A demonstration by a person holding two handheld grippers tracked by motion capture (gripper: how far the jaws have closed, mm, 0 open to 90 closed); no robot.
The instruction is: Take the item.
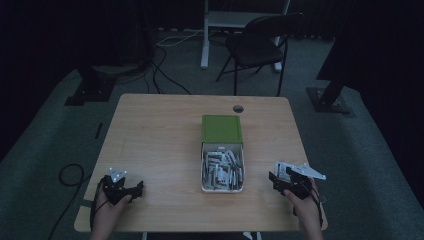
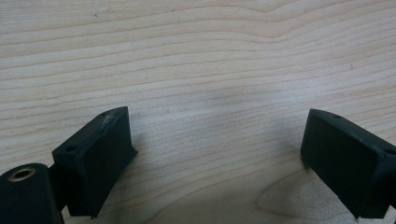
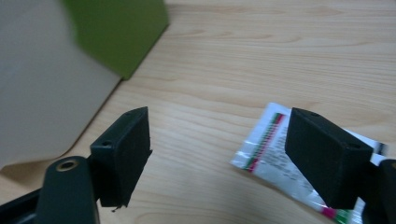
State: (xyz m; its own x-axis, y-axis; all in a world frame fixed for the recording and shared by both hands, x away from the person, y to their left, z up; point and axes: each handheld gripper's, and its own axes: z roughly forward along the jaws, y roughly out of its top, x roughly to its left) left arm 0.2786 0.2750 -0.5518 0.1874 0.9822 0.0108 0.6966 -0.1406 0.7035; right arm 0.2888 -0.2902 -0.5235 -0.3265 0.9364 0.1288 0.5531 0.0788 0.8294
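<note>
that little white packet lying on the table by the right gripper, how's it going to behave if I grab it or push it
The packet looks like a thin, glossy sachet lying flat on the table, so it is probably light and floppy, sagging when lifted by one edge. Its shiny film may slip between the pads. Pushed, it would likely slide over the smooth wood, not roll or tip.

Dim room, grey carpet floor point(image 1: 380, 165), black folding chair point(image 1: 257, 47) beyond wooden table point(image 1: 160, 135).
</note>
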